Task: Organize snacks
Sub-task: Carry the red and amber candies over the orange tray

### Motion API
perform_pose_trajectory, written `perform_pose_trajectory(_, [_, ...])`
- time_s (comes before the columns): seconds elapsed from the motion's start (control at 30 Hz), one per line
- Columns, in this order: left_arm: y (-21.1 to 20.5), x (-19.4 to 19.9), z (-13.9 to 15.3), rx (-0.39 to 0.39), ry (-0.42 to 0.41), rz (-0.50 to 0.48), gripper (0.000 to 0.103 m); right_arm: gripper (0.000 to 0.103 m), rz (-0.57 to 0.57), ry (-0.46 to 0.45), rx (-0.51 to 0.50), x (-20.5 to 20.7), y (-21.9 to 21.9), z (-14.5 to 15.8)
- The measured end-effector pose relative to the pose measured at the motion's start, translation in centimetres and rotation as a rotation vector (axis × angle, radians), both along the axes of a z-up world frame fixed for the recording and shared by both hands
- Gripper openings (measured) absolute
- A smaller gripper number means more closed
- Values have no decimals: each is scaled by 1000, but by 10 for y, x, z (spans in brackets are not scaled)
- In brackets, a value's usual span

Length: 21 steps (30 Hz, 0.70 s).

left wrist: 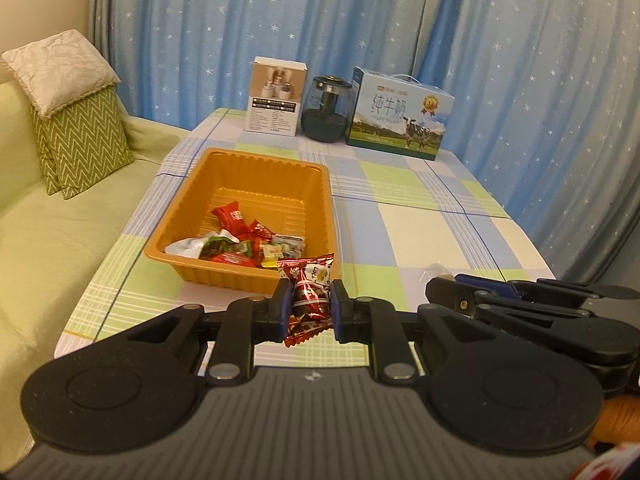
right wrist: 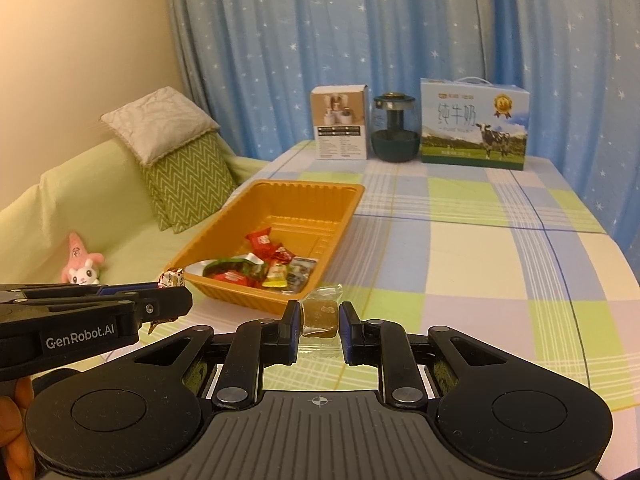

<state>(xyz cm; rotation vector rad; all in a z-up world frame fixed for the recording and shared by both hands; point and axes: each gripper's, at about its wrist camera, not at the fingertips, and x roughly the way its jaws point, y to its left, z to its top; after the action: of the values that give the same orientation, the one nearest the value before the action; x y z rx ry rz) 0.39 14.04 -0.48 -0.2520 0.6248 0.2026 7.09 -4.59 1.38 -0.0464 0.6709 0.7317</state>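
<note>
The red-and-white wrapped snack (left wrist: 310, 296) is pinched crosswise in the left tool (left wrist: 310, 307), its crimped ends sticking out at 12 and 6 o'clock, just short of the near rim of the orange tray (left wrist: 224, 276). It looks feather-light, with a crinkly foil skin that will slide and crumple rather than resist; the middle of the body, where the pads sit, seems the soundest hold, since the twisted tails would likely slip or tear

The brown sweet in clear film (right wrist: 318, 316) sits between the pads of the right tool (right wrist: 319, 320), which is closed on its flat sides. It appears soft and chewy, so a hard squeeze could dent it, and the smooth film looks slick; holding across the block, not the film's loose edges, is probably wisest

From the right wrist view the tray lies at 11 o'clock, a heap of mixed wrapped snacks (right wrist: 256, 268) in its near end, its far half bare. It rests on the checked counter (right wrist: 480, 260). At the far edge, around 12 o'clock, stand a white box (right wrist: 340, 128), a dark glass jar (right wrist: 395, 128) and a milk carton (right wrist: 474, 124)
</note>
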Motion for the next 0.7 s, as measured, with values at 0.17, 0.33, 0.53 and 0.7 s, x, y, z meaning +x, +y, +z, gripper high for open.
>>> perform_pose_trajectory(0.17, [10, -5, 2, -6, -9, 18, 18, 20, 19, -5, -3, -2, 9, 1])
perform_pose_trajectory(0.33, [19, -7, 5, -11, -13, 31, 18, 20, 34, -9, -7, -3, 18, 1])
perform_pose_trajectory(0.53, [28, -5, 10, -13, -17, 37, 18, 20, 39, -7, -3, 1, 28, 5])
perform_pose_trajectory(0.7, [39, 2, 14, -9, -10, 44, 18, 20, 46, -6, 5, 8, 41, 9])
